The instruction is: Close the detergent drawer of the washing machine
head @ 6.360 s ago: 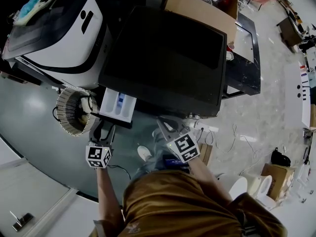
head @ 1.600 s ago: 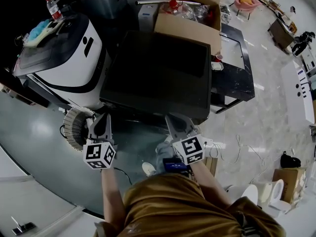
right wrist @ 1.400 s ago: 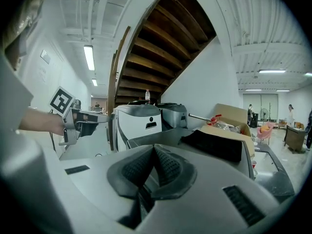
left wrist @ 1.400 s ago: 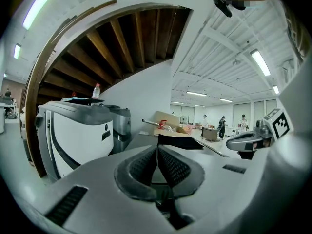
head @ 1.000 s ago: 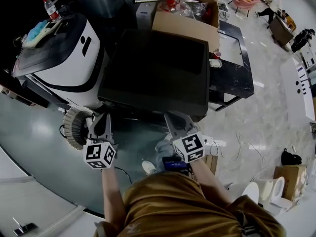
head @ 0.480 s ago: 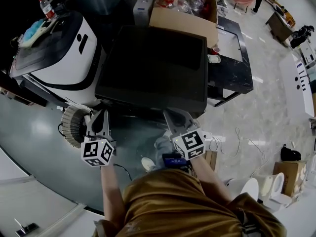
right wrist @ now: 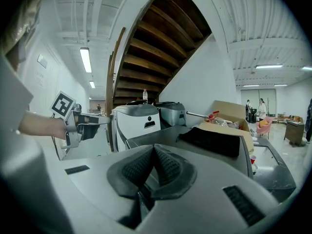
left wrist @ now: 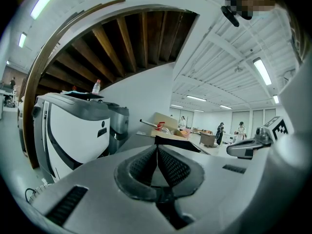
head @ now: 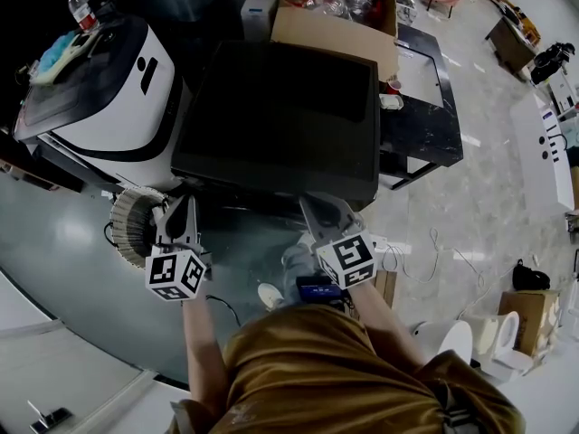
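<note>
The washing machine [head: 276,116] shows its dark top in the middle of the head view. No drawer sticks out of its front left corner, and its front face is hidden under the top's edge. My left gripper [head: 186,202] is shut and empty, with its tips at that front left corner. In the left gripper view its pads [left wrist: 168,165] press together, and the machine's dark top [left wrist: 181,145] lies just beyond. My right gripper [head: 313,205] is also shut and empty, by the front right edge. Its pads [right wrist: 163,165] meet in front of the machine [right wrist: 204,139].
A white and black appliance [head: 99,89] stands left of the machine, with a bottle [head: 80,12] on it. A round woven basket [head: 129,233] sits on the floor below my left gripper. Behind are a cardboard box [head: 335,16] and a black table [head: 425,125]. Cables [head: 425,247] trail at right.
The white drawer that stuck out at the machine's front left in the earliest frame no longer shows. Over the last second both grippers stay where they were, shut.
</note>
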Available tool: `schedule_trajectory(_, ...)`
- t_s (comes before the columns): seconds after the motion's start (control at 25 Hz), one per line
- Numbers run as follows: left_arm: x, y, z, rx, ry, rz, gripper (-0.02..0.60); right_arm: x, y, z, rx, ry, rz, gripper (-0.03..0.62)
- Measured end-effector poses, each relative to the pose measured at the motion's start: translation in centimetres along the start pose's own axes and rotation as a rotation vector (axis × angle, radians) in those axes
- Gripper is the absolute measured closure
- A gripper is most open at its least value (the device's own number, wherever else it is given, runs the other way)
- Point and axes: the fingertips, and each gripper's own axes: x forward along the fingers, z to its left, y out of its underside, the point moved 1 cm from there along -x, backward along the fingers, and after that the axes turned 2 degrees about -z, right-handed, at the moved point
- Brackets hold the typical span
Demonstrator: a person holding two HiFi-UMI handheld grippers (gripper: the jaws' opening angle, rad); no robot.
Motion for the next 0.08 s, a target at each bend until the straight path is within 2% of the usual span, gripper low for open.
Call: schedule_trajectory(0.08,0.01,0.02,0.14,-0.003,-0.001,-0.001,0.551,0.10,0.03,0.03,0.000,0.000,0.001,0.582)
